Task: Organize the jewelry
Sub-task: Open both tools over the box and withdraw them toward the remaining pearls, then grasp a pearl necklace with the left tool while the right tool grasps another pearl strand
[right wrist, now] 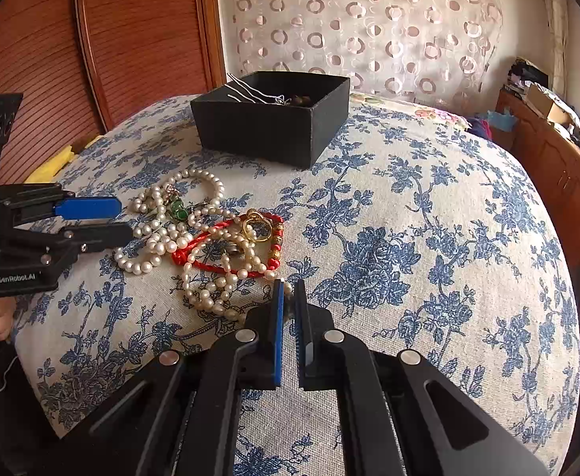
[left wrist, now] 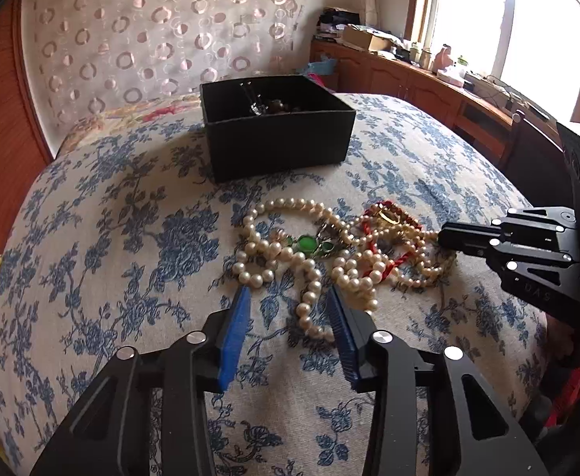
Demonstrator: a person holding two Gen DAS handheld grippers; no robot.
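The left tool [left wrist: 288, 297], spread, straddles a pearl strand [left wrist: 310, 297] of the jewelry heap [right wrist: 210, 238] on the bed [right wrist: 409, 218], the right tool [right wrist: 289, 289] pinches pearls, black box [left wrist: 278, 135] beyond.

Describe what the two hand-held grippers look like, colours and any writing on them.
Both are black angular frames with cut-out slots and round silver pins. The left hand-held gripper has blue ribbed pads inside its fingers and white "GenRobot.AI" lettering on its body. The right hand-held gripper shows a blue pad too.
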